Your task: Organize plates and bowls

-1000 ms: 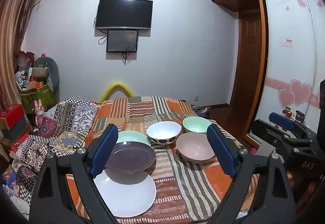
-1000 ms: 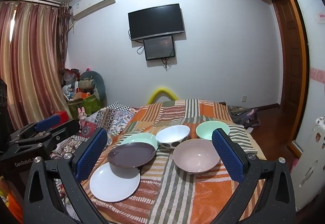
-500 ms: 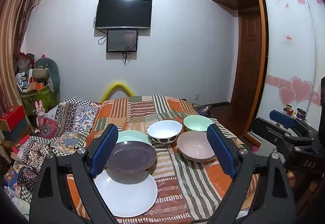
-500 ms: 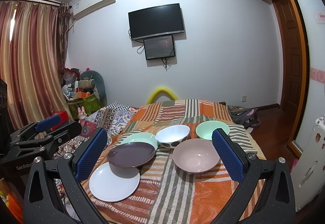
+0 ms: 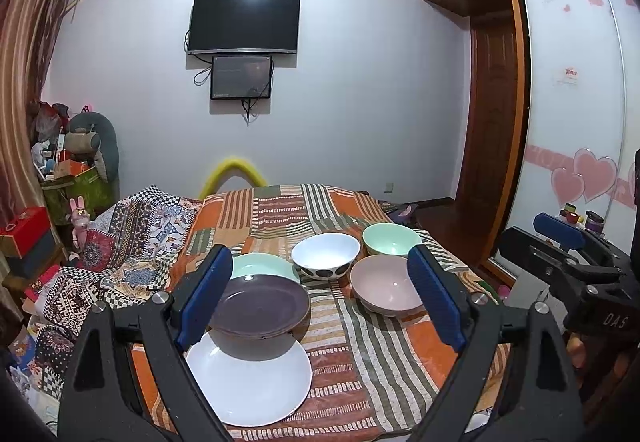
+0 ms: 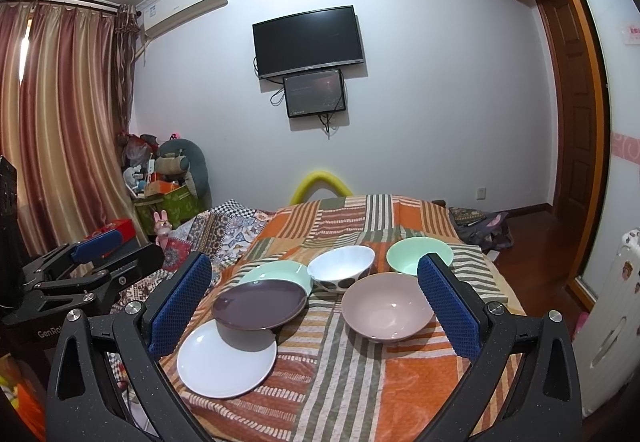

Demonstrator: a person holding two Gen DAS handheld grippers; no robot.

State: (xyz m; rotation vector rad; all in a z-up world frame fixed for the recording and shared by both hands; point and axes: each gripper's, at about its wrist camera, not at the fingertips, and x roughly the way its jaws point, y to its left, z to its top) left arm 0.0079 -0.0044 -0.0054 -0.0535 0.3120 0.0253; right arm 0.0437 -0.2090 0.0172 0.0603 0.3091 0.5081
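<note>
On the striped orange cloth (image 5: 400, 374) lie a white plate (image 5: 248, 382), a dark purple plate (image 5: 260, 308) overlapping its far edge, and a mint plate (image 5: 260, 268) behind that. To their right stand a white spotted bowl (image 5: 325, 256), a mint bowl (image 5: 391, 240) and a pink bowl (image 5: 386, 290). The same dishes show in the right wrist view: white plate (image 6: 226, 362), purple plate (image 6: 260, 304), pink bowl (image 6: 386, 308). My left gripper (image 5: 318, 260) and right gripper (image 6: 314, 262) hover before the table, both open, nothing between their fingers.
A patterned blanket (image 5: 132, 242) lies left of the table, with boxes and soft toys (image 5: 76, 169) piled in the corner. A wooden door and a sliding wardrobe (image 5: 568, 121) are on the right. A television (image 5: 244, 23) hangs on the far wall.
</note>
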